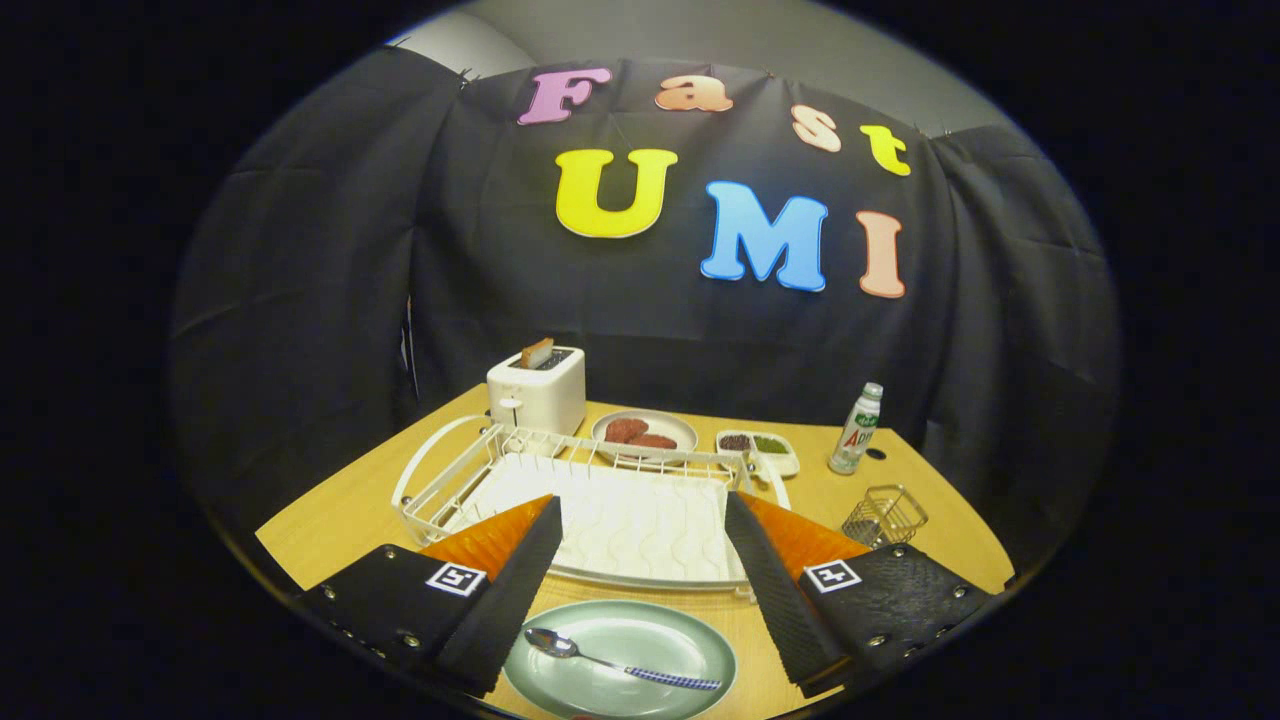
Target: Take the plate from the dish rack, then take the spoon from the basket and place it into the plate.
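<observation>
A pale green plate (pixel 640 640) lies flat on the wooden table (pixel 340 520), between and below my two fingers. A metal spoon (pixel 600 660) with a blue patterned handle rests inside it, bowl toward the left finger. My gripper (pixel 640 510) is open, its black pads wide apart and holding nothing, hovering above the plate. Just beyond the plate stands the white wire dish rack (pixel 600 510) with no dishes in it. To the right of the right finger sits a small wire basket (pixel 884 514), with nothing inside.
Behind the rack stand a white toaster (pixel 537 390) with a slice of bread, a plate of brown food (pixel 645 432), and a two-part dish of seasonings (pixel 757 448). A small bottle (pixel 856 430) stands behind the basket.
</observation>
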`<state>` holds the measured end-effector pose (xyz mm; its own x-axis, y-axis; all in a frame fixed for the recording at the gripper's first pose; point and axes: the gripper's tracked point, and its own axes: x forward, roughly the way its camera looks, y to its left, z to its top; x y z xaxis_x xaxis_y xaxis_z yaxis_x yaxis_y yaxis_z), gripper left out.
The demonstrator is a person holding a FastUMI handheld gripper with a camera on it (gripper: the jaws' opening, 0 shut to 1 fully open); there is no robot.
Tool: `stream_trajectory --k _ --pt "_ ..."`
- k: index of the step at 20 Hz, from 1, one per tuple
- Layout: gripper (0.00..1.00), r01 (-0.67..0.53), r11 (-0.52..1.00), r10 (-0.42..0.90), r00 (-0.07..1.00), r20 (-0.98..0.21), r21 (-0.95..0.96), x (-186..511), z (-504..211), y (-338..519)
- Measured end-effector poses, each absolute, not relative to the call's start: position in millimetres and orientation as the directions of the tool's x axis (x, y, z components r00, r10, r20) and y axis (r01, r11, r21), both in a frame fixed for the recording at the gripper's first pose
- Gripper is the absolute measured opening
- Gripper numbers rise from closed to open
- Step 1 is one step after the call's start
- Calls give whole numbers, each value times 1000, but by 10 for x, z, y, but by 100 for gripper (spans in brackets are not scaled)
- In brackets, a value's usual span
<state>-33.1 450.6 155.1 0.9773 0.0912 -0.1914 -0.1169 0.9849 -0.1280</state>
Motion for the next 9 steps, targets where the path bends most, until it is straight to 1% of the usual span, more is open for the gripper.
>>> stream_trajectory --k 2,5,7,9 --pt "97 -106 985 90 989 -117 -139 -267 1974 4464" --pt "96 -97 989 95 995 -17 -109 -181 2555 4320" --pt "96 -74 993 77 996 33 -90 -131 2859 4133" --pt "96 -38 995 43 998 53 -89 -76 3003 3847"
